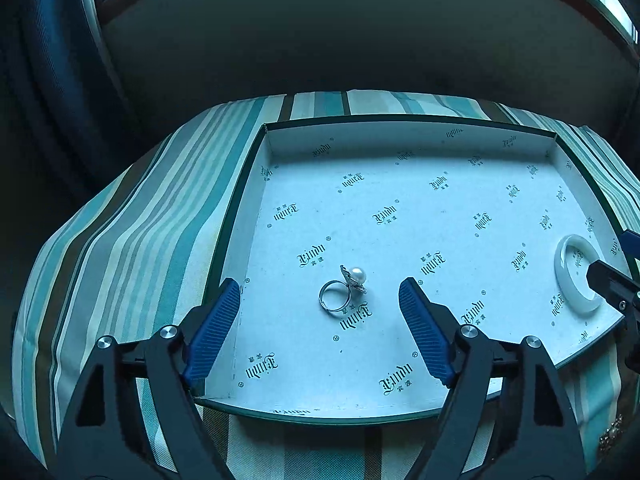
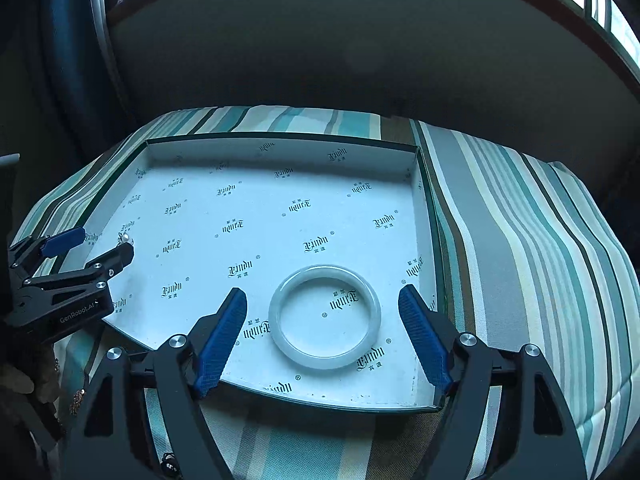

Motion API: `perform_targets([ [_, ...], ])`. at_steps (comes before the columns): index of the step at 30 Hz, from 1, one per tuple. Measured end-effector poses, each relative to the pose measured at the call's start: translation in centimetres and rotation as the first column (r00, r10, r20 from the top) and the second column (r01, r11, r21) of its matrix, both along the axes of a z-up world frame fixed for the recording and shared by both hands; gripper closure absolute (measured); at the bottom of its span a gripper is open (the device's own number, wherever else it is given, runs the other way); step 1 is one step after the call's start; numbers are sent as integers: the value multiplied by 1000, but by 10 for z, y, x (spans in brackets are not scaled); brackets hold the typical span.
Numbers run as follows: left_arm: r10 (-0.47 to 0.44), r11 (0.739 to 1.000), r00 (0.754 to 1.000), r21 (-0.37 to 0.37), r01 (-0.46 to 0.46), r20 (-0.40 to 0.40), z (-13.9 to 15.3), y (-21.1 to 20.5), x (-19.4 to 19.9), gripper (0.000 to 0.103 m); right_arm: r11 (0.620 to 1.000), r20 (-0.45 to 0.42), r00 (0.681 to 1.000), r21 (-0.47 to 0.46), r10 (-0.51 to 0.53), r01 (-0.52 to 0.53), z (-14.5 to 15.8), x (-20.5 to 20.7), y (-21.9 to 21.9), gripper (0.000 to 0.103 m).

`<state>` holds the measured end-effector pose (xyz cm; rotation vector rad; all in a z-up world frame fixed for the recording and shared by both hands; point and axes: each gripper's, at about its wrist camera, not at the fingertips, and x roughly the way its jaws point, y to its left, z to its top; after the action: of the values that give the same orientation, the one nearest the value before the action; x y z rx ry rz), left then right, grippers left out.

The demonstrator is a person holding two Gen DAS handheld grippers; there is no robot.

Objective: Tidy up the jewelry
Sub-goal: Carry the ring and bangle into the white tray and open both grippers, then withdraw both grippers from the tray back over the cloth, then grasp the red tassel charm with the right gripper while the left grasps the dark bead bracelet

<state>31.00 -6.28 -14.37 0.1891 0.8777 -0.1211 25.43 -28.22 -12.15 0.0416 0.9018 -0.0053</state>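
left gripper [image 1: 320,308]: fingers spread wide, holding nothing; hovers over near part of box, left pad [image 1: 214,330] above box's left wall, right pad over floor
right gripper [image 2: 322,316]: fingers spread wide, holding nothing; hovers over box's near right part, tips either side of bangle, no contact visible
box [image 1: 408,124]: shallow open tray, dark green rim, low white walls, white printed lining; sits on striped cloth
box near edge: low wall just ahead of both grippers' fingers
pearl ring [image 1: 344,290]: on box floor, between left gripper's tips, not touching either; band lying toward near side, pearl head on its far side
bangle [image 2: 324,316]: pale white hoop flat on box floor, near box's right wall and near edge, well apart from ring
open room: most of box floor beyond ring and bangle is bare lining out to far wall
striped cloth [image 2: 520,240]: teal, grey, cream stripes, surrounds box on all sides, drops away at edges
small ornament [image 1: 610,438]: on cloth outside box's near right corner, blurry, can't tell what
far: dark wall behind box, window strips above
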Motion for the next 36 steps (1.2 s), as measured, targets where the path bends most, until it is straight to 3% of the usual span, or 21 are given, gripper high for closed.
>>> perform_targets([
  [6, -12, 1000, 999, -25, 13, 40, 26, 5, -26, 21, 1000, 22, 1000, 10, -2, 2, 23, -30, 8, 26],
  [13, -16, 999, 998, -31, 18, 60, 46, 17, -86, 22, 999, 25, 999, 37, 21, -22, 31, -88, 28, 26],
  [19, -4, 999, 1000, -46, 4, 11, 41, 31, -137, 31, 995, -34, 995, 55, 89, -87, 17, -141, 51, 28],
  [22, -1, 999, 1000, -42, 1, -14, 34, 38, -160, 32, 990, -76, 989, 73, 124, -118, 5, -163, 60, 37],
  [26, 7, 999, 998, -45, -10, -55, 24, 47, -189, 33, 984, -115, 979, 87, 166, -157, -8, -188, 75, 40],
  [28, 13, 999, 997, -43, -16, -73, 19, 52, -201, 33, 981, -131, 974, 92, 184, -173, -13, -196, 82, 45],
  [36, 30, 999, 994, -42, -34, -103, 12, 63, -224, 33, 977, -155, 966, 88, 206, -194, -23, -199, 93, 45],
])
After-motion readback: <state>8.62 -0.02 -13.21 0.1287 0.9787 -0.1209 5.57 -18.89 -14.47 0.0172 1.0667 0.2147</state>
